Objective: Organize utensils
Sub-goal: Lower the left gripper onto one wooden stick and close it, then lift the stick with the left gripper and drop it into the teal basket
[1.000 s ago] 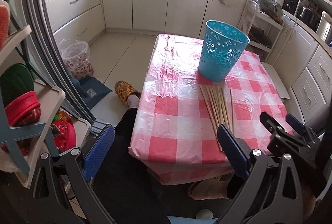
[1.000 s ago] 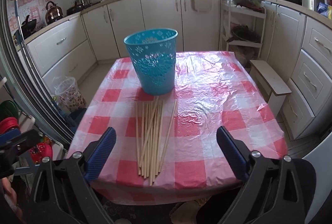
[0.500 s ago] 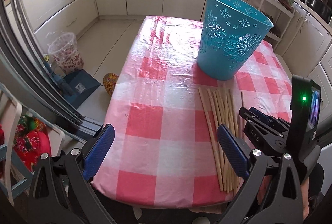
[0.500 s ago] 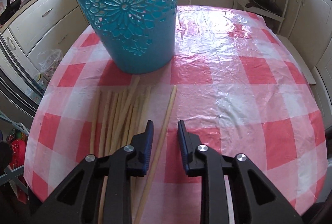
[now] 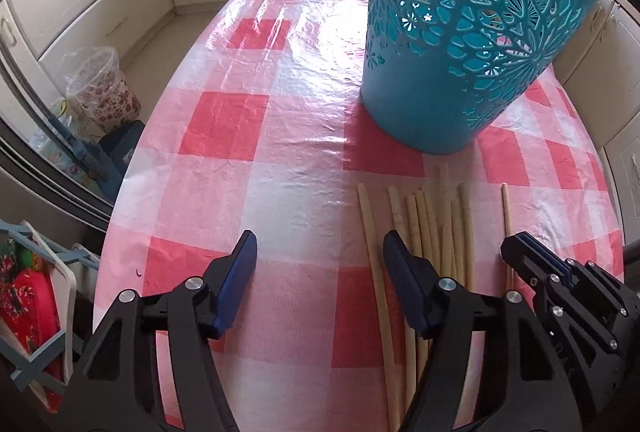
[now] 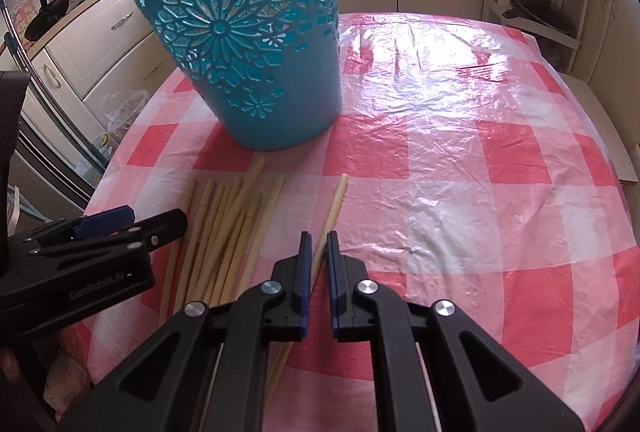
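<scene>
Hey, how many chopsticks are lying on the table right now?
About 10, some overlap. One lone chopstick runs between the right claw pads; the rest are a bunch left of it, before the blue basket.

A tall turquoise perforated plastic basket [image 6: 256, 44] blocks the far side of the bundle of pale wooden chopsticks [image 6: 224, 228]; the red-and-white checked plastic tablecloth [image 6: 460, 192] lies bare and passable to its right.

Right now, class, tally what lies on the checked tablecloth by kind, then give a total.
blue basket: 1
chopsticks: 9 tips showing; the overlapping bunch may hide more
Total: at least 10
</scene>
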The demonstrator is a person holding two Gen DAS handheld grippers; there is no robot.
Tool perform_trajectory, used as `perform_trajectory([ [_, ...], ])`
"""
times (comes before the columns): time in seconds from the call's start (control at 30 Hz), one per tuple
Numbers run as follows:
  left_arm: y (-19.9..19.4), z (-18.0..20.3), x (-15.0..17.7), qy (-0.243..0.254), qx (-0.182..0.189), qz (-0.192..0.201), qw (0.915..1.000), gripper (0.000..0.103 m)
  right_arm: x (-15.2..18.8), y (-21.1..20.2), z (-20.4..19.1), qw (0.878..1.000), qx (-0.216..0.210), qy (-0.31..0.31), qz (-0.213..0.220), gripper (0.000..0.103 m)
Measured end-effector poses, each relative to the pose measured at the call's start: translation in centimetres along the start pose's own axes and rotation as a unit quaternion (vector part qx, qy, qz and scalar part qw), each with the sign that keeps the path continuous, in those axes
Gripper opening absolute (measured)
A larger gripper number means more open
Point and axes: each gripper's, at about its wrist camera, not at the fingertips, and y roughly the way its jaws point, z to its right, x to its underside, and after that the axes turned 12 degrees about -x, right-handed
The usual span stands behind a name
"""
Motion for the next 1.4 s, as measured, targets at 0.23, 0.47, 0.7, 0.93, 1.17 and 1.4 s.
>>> perform_trajectory([
  [0.23,-1.1,2.3,-0.9,0.059,0.005,0.02,0.9981,0.006,0.1,0.2,0.1,0.999,-0.029,0.014,0.002,0.008],
  [0.47,-2.5,-0.1,-1.1,0.06,0.068,0.002,0.9959,0.004,0.3,0.1,-0.1,0.998,-0.047,0.028,0.006,0.008],
  [0.7,-10.4,-6.2,-2.8,0.009,0.157,0.081,0.9842,0.005,0.3,-0.1,0.4,0.998,-0.056,0.041,0.008,0.008],
  [0.93,-20.2,-6.0,-10.6,-0.039,0.215,0.252,0.9428,0.005,0.4,-0.1,0.3,0.997,-0.054,0.046,0.013,0.008],
  [1.17,-20.4,-3.5,-17.9,-0.12,0.188,0.334,0.9157,0.005,0.6,0.0,0.3,0.998,-0.047,0.039,0.015,0.008],
  [1.4,-14.8,0.1,-18.2,-0.126,0.129,0.337,0.924,0.005,0.5,0.0,0.6,0.998,-0.053,0.034,0.017,0.008],
])
